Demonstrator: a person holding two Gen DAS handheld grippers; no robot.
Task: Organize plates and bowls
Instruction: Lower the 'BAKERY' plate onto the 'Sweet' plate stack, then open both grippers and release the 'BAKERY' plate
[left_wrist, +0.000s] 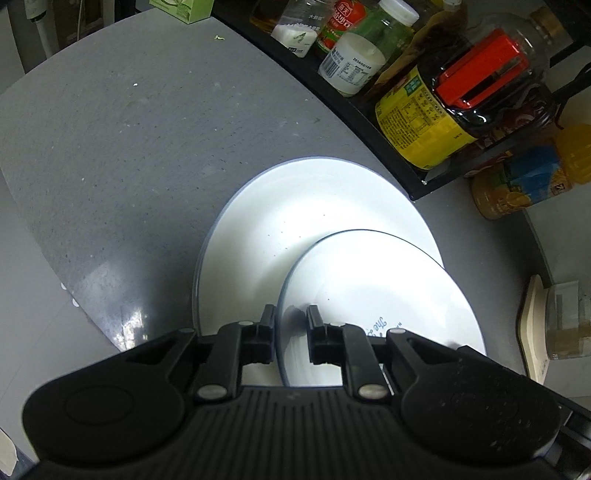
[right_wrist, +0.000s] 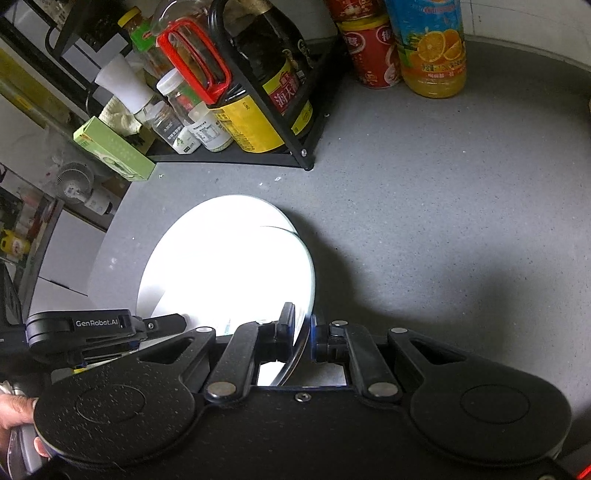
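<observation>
Harsh glare blows out the white plates (right_wrist: 225, 273), soft shadows fall across the grey desk (right_wrist: 424, 240), fisheye bends the edges.

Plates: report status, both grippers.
Left gripper and right gripper shut on small plate. It overlaps large plate. Black rack close behind.

plates (right_wrist: 229, 273) overexposed — overlap unclear, lettering (left_wrist: 380, 326) half-hidden

Each hand-held gripper, left (left_wrist: 290, 334) and right (right_wrist: 303, 338), was matte black plastic with round side discs, ribbed centre, silver rivets; "GenRobot.AI" lettering marked one body; bare fingers (right_wrist: 14, 408) showed.
</observation>
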